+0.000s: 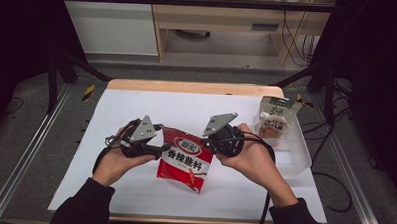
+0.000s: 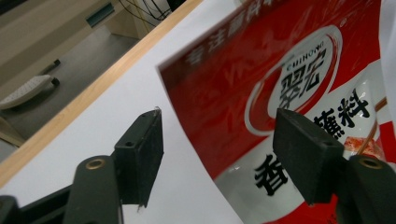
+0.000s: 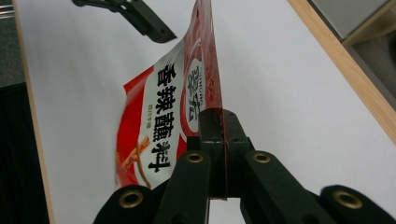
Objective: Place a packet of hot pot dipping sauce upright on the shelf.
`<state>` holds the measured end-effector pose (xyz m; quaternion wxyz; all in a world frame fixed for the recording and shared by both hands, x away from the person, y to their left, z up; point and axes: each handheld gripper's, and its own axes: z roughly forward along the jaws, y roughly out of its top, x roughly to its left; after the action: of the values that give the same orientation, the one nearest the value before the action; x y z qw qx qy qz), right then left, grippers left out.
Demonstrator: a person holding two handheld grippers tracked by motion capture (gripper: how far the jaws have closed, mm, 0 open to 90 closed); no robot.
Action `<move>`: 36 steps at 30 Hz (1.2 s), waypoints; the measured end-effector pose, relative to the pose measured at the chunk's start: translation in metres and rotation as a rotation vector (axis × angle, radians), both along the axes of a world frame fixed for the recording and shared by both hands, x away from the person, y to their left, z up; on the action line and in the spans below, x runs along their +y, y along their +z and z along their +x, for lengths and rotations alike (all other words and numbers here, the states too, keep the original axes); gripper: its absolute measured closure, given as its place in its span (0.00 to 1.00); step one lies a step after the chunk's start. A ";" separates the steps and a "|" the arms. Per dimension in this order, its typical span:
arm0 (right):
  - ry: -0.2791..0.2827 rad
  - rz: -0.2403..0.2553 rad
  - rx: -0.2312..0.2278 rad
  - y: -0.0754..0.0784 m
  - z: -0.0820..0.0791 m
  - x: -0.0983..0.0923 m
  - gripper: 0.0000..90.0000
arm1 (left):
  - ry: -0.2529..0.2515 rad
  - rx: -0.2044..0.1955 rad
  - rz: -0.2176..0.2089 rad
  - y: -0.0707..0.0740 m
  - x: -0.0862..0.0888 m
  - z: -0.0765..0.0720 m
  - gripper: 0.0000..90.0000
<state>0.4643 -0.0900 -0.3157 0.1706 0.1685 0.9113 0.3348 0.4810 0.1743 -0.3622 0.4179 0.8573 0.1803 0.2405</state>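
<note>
Two grippers: right (image 3: 218,135) fingers pinch glossy red sachet (image 1: 186,160); left (image 2: 219,154) fingers apart.

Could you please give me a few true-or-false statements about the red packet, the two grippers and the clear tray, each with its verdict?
1. The right gripper is clamped on the edge of the red packet. True.
2. The left gripper grips the packet too. False: its jaws stand apart, the packet's edge between them, unpressed.
3. The clear tray sits at the table's right side. True.
4. The tray is empty. False: a white and green pouch stands in it.
5. The packet lies flat on the white table cover. False: it hangs lifted from the right gripper.
</note>
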 end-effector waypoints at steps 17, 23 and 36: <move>0.063 -0.027 -0.012 0.014 -0.001 0.003 1.00 | -0.106 0.083 -0.072 0.017 0.008 -0.007 0.99; 0.092 -0.044 0.000 0.016 -0.003 -0.001 0.88 | -0.141 0.060 -0.046 0.025 0.003 -0.014 1.00; 0.099 -0.122 0.016 0.008 0.008 0.005 0.93 | -0.176 0.021 -0.029 0.039 0.000 -0.022 1.00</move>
<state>0.4722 -0.0853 -0.3076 0.1564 0.1154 0.9385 0.2853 0.4591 0.1743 -0.3233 0.4477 0.8663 0.1121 0.1910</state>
